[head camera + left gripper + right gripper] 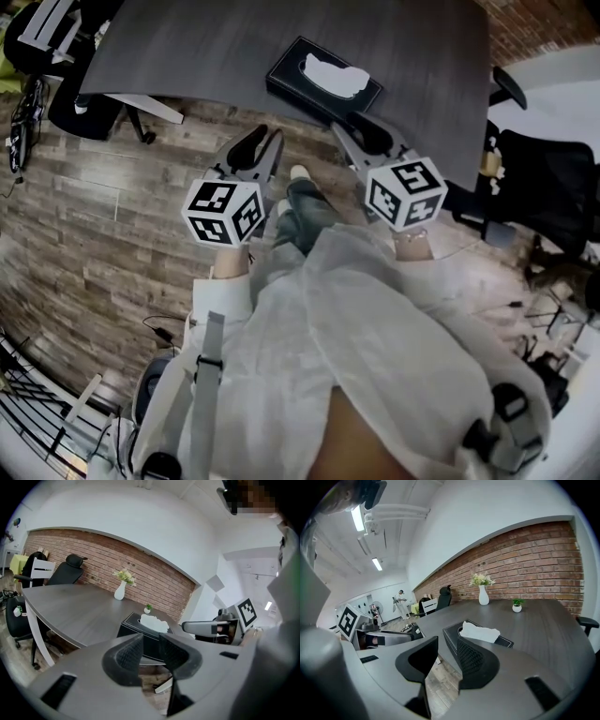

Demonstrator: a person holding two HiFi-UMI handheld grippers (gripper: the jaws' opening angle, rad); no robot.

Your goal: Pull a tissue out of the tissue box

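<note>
A black tissue box (322, 81) sits near the front edge of the dark grey table (216, 47), with a white tissue (334, 75) bunched out of its top slot. The box (140, 631) and tissue (154, 623) lie just beyond my left gripper (151, 654), which is open and empty, short of the table edge. My right gripper (447, 656) is also open and empty, with the box (480, 639) and tissue (479, 632) ahead and slightly right of it. In the head view the left gripper (265, 141) and right gripper (361, 127) hover over the floor before the table.
A white vase with flowers (121, 588) and a small potted plant (148, 608) stand further back on the table. Black office chairs (539, 178) stand to the right and at the far left (63, 573). Wood flooring (103, 216) lies beneath the grippers. A brick wall (525, 559) runs behind.
</note>
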